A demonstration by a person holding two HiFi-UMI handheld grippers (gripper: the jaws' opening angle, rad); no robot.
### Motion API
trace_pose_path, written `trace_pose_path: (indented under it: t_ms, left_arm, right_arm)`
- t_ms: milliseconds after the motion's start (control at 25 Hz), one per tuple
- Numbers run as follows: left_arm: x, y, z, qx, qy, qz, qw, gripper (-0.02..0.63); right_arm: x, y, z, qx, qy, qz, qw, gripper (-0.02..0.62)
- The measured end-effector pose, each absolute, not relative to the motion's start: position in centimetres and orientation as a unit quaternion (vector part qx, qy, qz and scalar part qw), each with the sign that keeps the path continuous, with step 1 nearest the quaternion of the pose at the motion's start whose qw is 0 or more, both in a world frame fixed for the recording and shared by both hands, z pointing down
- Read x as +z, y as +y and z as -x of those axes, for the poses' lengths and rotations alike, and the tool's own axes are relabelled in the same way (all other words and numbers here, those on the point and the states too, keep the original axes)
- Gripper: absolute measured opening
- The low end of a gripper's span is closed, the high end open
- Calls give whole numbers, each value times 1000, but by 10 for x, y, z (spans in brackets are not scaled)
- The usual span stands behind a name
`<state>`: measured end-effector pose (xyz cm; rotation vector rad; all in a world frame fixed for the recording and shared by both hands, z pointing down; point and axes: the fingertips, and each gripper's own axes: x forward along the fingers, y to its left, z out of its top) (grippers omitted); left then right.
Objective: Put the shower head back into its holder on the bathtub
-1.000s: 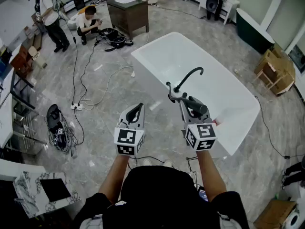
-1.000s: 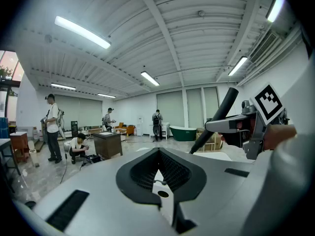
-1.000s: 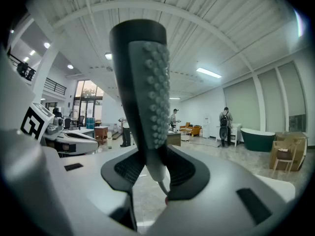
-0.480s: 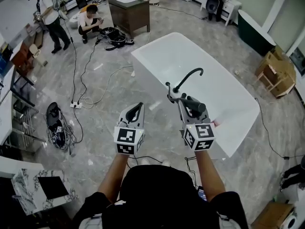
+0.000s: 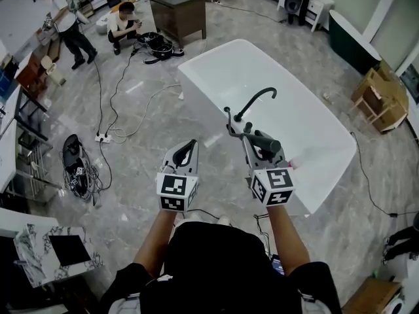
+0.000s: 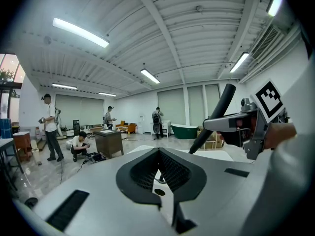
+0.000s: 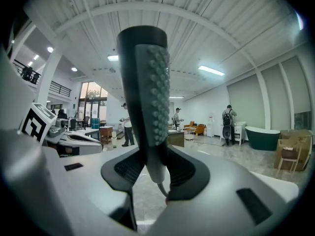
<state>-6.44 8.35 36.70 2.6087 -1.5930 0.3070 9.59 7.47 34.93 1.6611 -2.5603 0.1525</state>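
Currently the right gripper (image 7: 153,167) clamps the dark grey stick-shaped shower head (image 7: 145,92) beside the black curved tap (image 5: 252,100) on the white bathtub's (image 5: 294,110) rim; the left gripper (image 6: 158,154) is closed, empty.

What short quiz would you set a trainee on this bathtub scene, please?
1. True or false: the left gripper holds the shower head.
2. The bathtub in front of the right gripper is: A white, B green, C wooden.
3. Fill in: the person beside the dark cabinet is ____.

Key: 1 false, the right gripper holds it; 2 A; 3 crouching.
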Motion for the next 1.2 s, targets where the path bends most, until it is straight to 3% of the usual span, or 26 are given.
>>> trace_pose_path:
  t_ms: [560,1200]
  left_arm:
    - [383,90,50,110,-536,-835,48,14]
    - [395,20,31,116,-522,-843,52,14]
  right_arm:
    - [364,70,-111,61,-849,-524,45,143]
    - [379,8,-121,73,-844,-529,47,143]
